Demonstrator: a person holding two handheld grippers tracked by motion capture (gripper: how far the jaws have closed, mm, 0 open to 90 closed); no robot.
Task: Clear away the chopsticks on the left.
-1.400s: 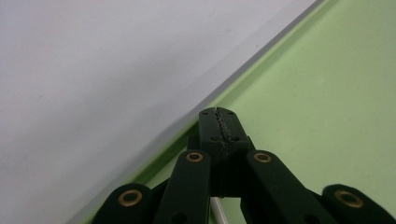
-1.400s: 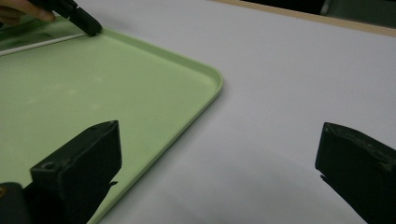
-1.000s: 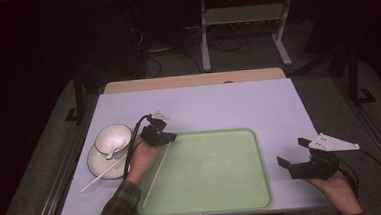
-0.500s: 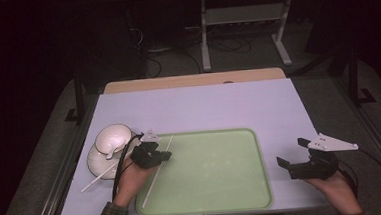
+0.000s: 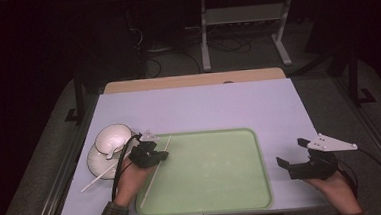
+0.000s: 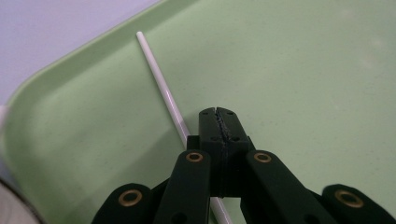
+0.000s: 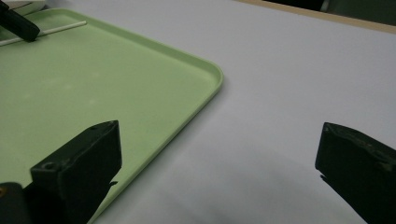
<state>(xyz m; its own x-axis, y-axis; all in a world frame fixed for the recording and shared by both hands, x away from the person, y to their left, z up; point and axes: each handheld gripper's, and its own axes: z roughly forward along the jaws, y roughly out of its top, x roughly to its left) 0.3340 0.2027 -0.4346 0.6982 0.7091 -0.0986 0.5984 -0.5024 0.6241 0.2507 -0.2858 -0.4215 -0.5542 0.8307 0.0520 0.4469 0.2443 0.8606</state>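
Observation:
A thin white stick [image 5: 155, 176] lies along the left side of the pale green tray [image 5: 224, 195], its far end on the rim. My left gripper [image 5: 160, 155] is over that side of the tray, jaws pressed together. In the left gripper view the stick [image 6: 159, 79] runs past the left of the shut gripper [image 6: 218, 113] and on underneath it, not between the pads. My right gripper [image 5: 292, 154] hovers over the table right of the tray, jaws wide apart. The right gripper view shows this gripper [image 7: 219, 144] with nothing in it, above the tray's corner [image 7: 212, 74].
A white bowl [image 5: 111, 137] sits tilted on a white plate [image 5: 96, 166] left of the tray, with a second white stick [image 5: 97, 179] lying by it. The lilac table top [image 5: 203, 106] stretches behind the tray. Dark floor, cables and a metal stand lie beyond.
My left hand has drawn its shut gripper back from the tray's far left corner toward the person, along the stick. The right gripper has stayed put.

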